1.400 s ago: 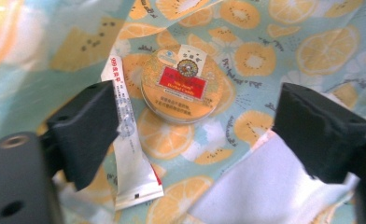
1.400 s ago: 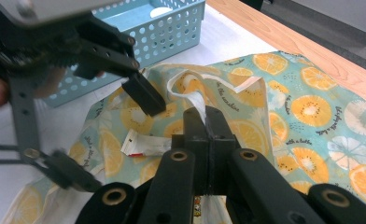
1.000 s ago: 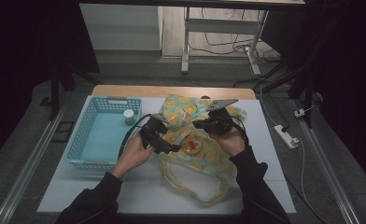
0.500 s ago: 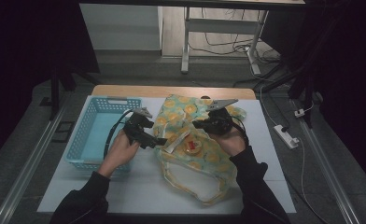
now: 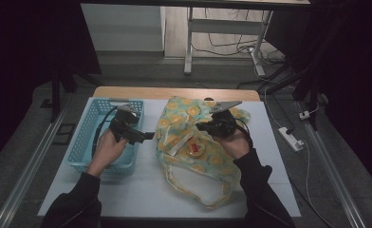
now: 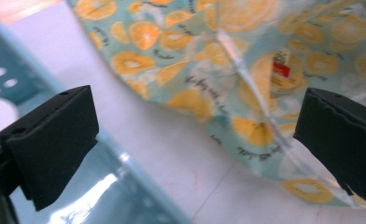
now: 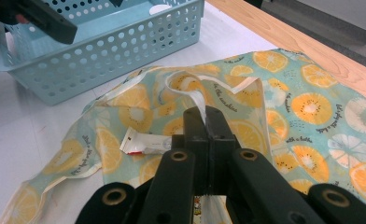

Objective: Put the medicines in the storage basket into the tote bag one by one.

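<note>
A cloth bag (image 5: 189, 137) printed with orange slices lies on the white table, its mouth held up. My right gripper (image 5: 200, 127) is shut on the bag's white strap (image 7: 200, 103). A round red and yellow item (image 5: 194, 149) rests inside the mouth, and a small white packet with a red end (image 7: 146, 142) lies on the fabric. My left gripper (image 5: 148, 136) hovers over the right rim of the light blue basket (image 5: 82, 142). Its jaws are wide open and empty, pointing toward the bag (image 6: 246, 84), with the basket (image 6: 102, 186) below them.
A strip of wooden tabletop (image 5: 174, 92) runs along the back edge. Bare white table (image 5: 136, 190) lies in front of the basket and bag. A small white round thing (image 7: 160, 8) sits in the basket's far end. A power strip (image 5: 291, 138) lies on the floor to the right.
My left gripper has drawn away from the bag's mouth and moved left to the basket's right rim. The right gripper and the strap stayed still.
</note>
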A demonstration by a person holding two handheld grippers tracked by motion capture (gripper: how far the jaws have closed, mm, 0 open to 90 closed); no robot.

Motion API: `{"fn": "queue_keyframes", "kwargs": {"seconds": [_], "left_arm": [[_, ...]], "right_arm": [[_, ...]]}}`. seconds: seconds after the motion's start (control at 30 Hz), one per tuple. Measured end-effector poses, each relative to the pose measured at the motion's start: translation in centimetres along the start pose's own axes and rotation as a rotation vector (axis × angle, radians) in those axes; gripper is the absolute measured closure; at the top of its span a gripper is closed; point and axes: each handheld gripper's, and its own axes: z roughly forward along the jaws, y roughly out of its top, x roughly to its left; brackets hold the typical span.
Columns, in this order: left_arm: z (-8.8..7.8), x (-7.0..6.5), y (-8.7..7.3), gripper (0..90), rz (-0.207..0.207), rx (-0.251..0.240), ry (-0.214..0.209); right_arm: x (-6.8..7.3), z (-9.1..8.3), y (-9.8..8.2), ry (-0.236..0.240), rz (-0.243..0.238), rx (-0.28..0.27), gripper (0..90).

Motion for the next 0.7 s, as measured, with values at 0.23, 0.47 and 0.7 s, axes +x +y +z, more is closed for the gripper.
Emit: {"fn": "queue_keyframes", "kwargs": {"seconds": [0.23,0.47,0.7], "left_arm": [[-0.2,1.7,-0.7,0.0,-0.031,-0.005,0.038],[-0.3,3.6,-1.2,0.0,-0.071,-0.008,0.086],[-0.2,5.0,-1.2,0.0,-0.077,0.022,0.163]], "right_arm": [[0.0,0.0,0.0,0.001,0.003,-0.001,89.2],[-0.1,0.0,0.0,0.0,0.003,0.001,89.2],[0.0,0.1,0.0,0.001,0.002,0.002,89.2]]}}
